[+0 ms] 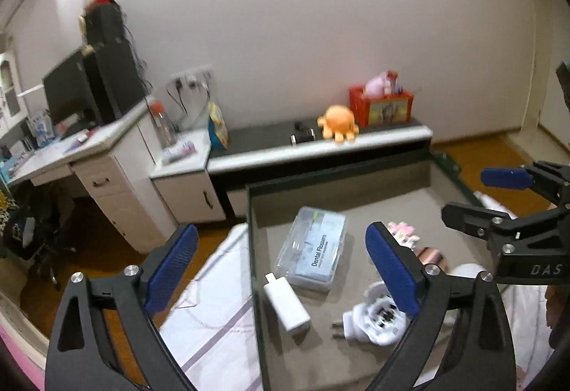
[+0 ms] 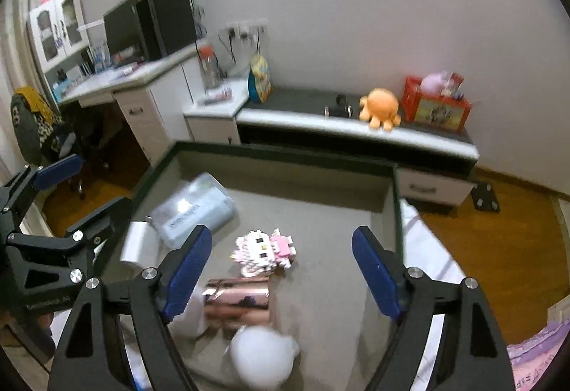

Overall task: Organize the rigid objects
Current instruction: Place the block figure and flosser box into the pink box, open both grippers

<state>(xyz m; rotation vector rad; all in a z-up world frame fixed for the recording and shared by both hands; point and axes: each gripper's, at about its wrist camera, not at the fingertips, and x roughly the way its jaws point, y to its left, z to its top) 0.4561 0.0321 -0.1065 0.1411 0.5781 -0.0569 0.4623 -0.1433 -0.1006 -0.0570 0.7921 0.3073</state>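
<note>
While both tools hang above tray (image 2: pixel 395 184), nothing is held: left tool (image 1: pixel 281 266) spread wide, right tool (image 2: pixel 281 270) apart, both empty. Tray sits on bed (image 1: pixel 213 302). Inside tray: floss box (image 1: pixel 313 248), white charger (image 1: pixel 288 305), plug adapter (image 1: pixel 374 319), block figure (image 2: pixel 263 248), pink tin (image 2: pixel 238 298), white round item (image 2: pixel 263 352), blurred, kind unclear. Items lie close together, unaligned. Judgement: gathering into tray appears done or nearly so; no loose rigid items visible on bed; tidier placement possibly outstanding.
</note>
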